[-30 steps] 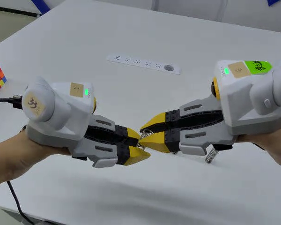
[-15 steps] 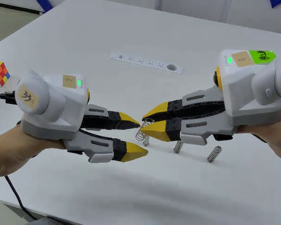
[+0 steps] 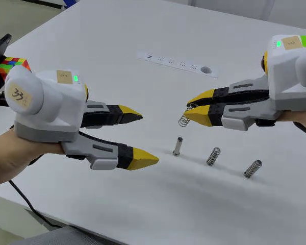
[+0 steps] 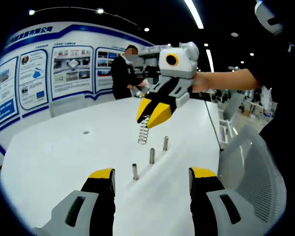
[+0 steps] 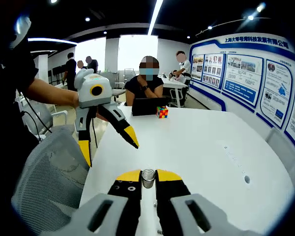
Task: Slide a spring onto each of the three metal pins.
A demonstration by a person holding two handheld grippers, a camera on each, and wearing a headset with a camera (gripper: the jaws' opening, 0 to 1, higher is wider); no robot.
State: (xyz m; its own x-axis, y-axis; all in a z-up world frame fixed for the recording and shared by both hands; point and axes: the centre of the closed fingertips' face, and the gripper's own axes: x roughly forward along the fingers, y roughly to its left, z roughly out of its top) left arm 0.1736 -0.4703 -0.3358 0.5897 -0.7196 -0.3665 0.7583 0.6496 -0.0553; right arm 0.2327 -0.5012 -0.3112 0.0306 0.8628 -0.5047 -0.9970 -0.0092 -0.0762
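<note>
On white table (image 3: 117, 41): power strip (image 3: 168, 59); puzzle cube (image 3: 13, 65) | left gripper (image 3: 150, 139) jaws apart | right gripper (image 3: 187, 110) jaws pinch spring (image 3: 183, 121)

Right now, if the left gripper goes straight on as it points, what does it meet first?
Probably the bare pin, ahead of the left gripper in line with its open jaws; height is unclear, so it may pass over.

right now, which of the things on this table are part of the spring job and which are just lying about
Job: held spring, right gripper, bare pin, sprung middle pin, sprung end pin, open left gripper.
Lying about: power strip, colour cube.
</note>
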